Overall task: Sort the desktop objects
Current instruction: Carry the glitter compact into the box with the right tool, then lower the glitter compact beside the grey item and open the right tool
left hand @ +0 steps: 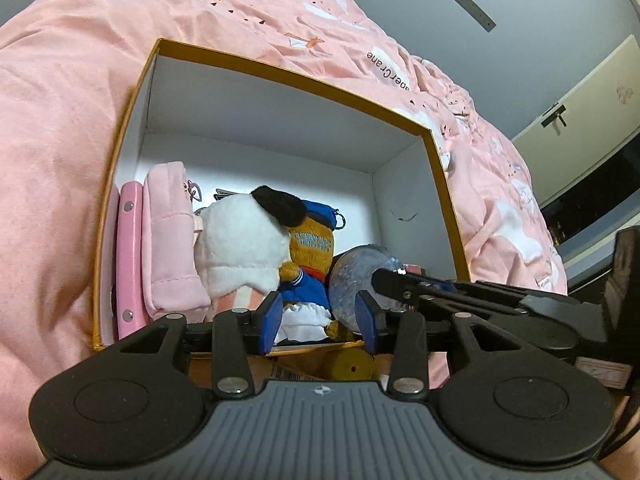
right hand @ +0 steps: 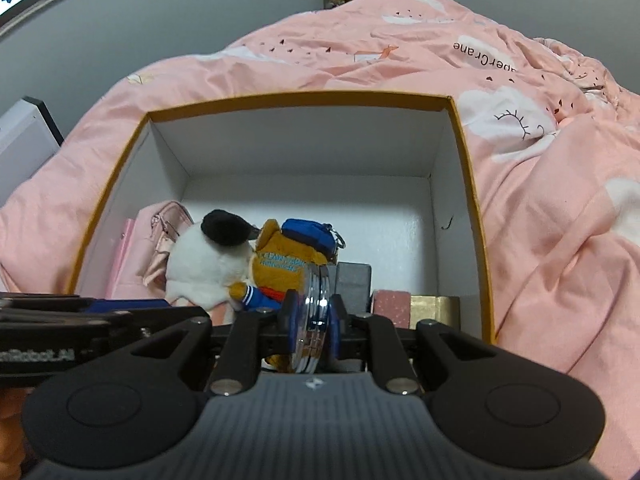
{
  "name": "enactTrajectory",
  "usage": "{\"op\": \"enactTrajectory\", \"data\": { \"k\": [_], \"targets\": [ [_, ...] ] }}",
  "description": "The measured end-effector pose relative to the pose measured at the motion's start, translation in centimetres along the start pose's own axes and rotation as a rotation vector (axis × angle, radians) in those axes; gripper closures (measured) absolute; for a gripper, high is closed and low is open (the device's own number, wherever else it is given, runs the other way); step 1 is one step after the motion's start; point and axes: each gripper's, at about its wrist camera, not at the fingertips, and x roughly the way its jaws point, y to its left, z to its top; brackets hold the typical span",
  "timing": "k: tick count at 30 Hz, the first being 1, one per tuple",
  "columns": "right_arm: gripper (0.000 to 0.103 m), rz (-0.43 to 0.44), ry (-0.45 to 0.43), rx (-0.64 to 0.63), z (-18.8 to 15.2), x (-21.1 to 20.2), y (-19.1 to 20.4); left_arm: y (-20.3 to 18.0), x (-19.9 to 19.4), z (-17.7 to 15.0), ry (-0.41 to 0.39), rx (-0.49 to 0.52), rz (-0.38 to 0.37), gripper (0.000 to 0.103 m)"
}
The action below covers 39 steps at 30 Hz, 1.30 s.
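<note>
Where plush crowds: flat round mirror [right hand: 316,316].

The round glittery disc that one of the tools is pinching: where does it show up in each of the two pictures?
Left wrist view: the disc shows broadside, right of centre, held by the right gripper entering from the right.
Right wrist view: edge-on at bottom centre, clamped between the blue pads.
Shared landmark: the brown plush in blue sailor clothes, just left of it.

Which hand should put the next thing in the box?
The right. The right gripper is shut on a round silver compact, held on edge just above the open box. The left gripper is open with nothing between its fingers.
</note>
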Motion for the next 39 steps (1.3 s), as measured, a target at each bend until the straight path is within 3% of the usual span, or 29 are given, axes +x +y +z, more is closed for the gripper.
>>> {"op": "enactTrajectory", "data": {
  "k": [6,12,14,18,21,22,39],
  "targets": [
    [0.088,0.005,0.077,0.020,0.1,1.9,0.5,0.1,0.0,0.0,-0.008,-0.005,0.003,0.059],
    [0.086,0.023,0.089,0.017,0.4,2.0,0.6,0.3,0.0,0.1,-0.013,-0.005,0.010,0.058],
    [0.082,0.051,0.099,0.027,0.4,1.5,0.4,0.4,-0.1,0.1,-0.023,-0.009,0.013,0.059],
    [0.077,0.077,0.053,-0.042,0.7,0.2,0.8,0.6,-0.6,0.2,-0.041,-0.019,0.016,0.059],
    [0.085,0.077,0.038,-0.078,0.9,0.2,0.9,0.6,-0.8,0.2,-0.044,-0.018,0.020,0.058],
    [0.093,0.072,0.035,-0.090,1.0,0.3,0.9,0.6,-0.8,0.2,-0.045,-0.020,0.021,0.059],
    [0.094,0.068,0.092,-0.117,0.4,2.2,0.2,0.4,-0.9,0.2,-0.035,-0.013,0.036,0.059]
  ]
}}
